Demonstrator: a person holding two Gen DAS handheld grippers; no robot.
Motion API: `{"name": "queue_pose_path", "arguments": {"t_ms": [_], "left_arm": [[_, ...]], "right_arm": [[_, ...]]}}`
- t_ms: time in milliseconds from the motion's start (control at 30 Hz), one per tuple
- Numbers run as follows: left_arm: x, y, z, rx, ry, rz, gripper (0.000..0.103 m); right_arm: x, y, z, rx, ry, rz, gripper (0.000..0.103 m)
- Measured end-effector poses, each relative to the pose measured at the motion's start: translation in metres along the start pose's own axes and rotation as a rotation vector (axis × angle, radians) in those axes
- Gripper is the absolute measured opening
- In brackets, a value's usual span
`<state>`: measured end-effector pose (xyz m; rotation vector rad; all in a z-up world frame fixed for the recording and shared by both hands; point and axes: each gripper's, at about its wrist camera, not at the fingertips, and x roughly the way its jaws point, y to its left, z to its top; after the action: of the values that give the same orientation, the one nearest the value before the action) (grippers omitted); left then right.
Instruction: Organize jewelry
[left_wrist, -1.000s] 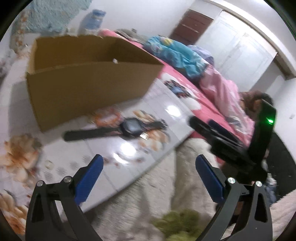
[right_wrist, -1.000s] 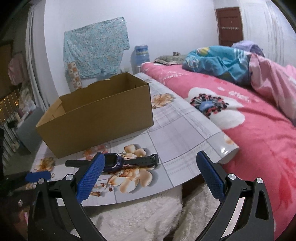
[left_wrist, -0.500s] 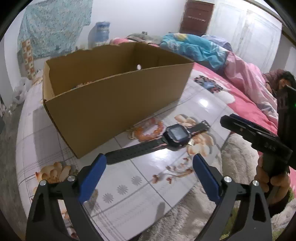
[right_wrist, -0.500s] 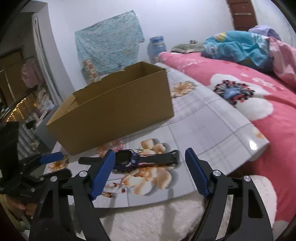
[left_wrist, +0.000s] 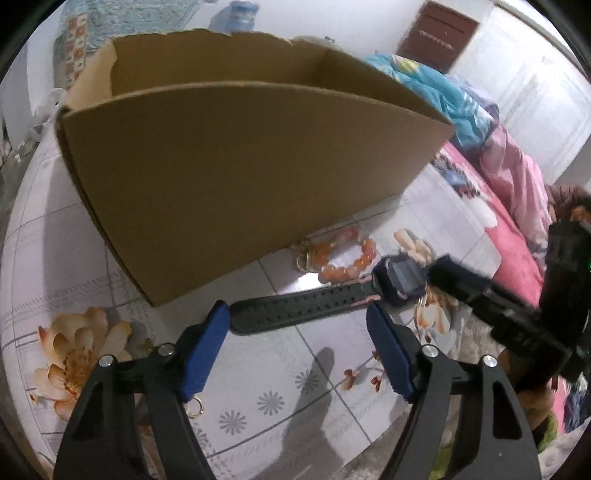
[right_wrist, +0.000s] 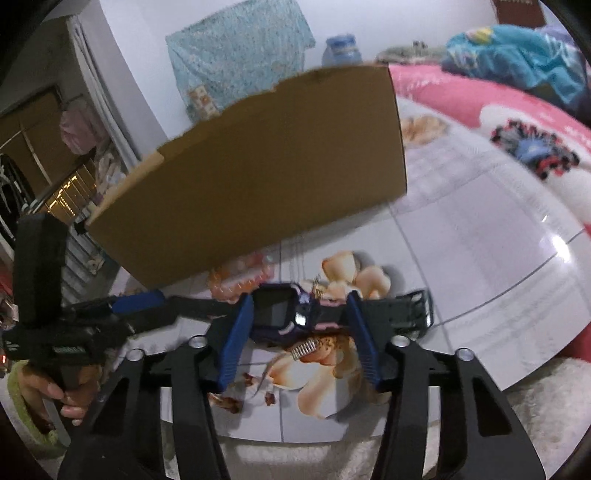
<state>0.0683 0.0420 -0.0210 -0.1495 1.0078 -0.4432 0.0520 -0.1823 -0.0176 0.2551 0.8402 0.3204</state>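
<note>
Two grippers' fingers (left_wrist: 207, 343) (right_wrist: 236, 332) closing around watch (left_wrist: 400, 278) on floral table (left_wrist: 277, 398); bed (right_wrist: 461, 99) beyond.

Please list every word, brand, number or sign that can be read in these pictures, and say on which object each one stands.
No text can be read in either view.
Left gripper: pale marking on its body, too blurred to read.
Right gripper: faint marking on its body, too blurred to read.
Watch: dark screen, nothing legible.
Cardboard box: plain, no print visible.
</note>
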Motion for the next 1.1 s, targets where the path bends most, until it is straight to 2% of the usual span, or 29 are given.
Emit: {"name": "queue_pose_path", "arguments": {"t_ms": [267,433,533,700,800,833,867,900,1033,1100], "left_arm": [[-0.002,0.010,0.000,-0.053,-0.031,-0.066,0.073],[-0.003,0.011,-0.001,-0.065,-0.043,-0.090,0.073],[-0.003,0.009,0.000,-0.083,-0.054,-0.130,0.072],[-0.007,0.000,0.004,-0.097,-0.090,-0.198,0.064],[-0.004,-0.007,0.006,-0.089,-0.087,-0.214,0.052],[-0.003,-0.010,0.006,-0.086,-0.087,-0.216,0.045],[-0.002,-0.012,0.007,-0.079,-0.085,-0.216,0.038],[-0.001,-0.014,0.007,-0.069,-0.081,-0.208,0.036],[-0.003,-0.018,0.007,-0.043,-0.074,-0.109,0.036],[-0.009,-0.017,0.005,-0.019,-0.078,-0.029,0.036]], "right_arm": [[-0.001,0.012,-0.006,-0.081,0.000,-0.042,0.044],[-0.003,0.015,-0.008,-0.094,-0.004,-0.034,0.044],[-0.004,0.016,-0.010,-0.098,-0.006,-0.032,0.044],[0.000,0.013,-0.008,-0.104,-0.009,-0.029,0.044],[0.001,0.013,-0.008,-0.107,-0.013,-0.026,0.044],[0.001,0.013,-0.008,-0.108,-0.015,-0.025,0.044],[0.001,0.012,-0.009,-0.109,-0.017,-0.024,0.044],[0.001,0.012,-0.009,-0.109,-0.018,-0.022,0.044],[0.000,0.012,-0.010,-0.114,-0.019,-0.018,0.044],[0.000,0.012,-0.010,-0.113,-0.020,-0.019,0.044]]}}
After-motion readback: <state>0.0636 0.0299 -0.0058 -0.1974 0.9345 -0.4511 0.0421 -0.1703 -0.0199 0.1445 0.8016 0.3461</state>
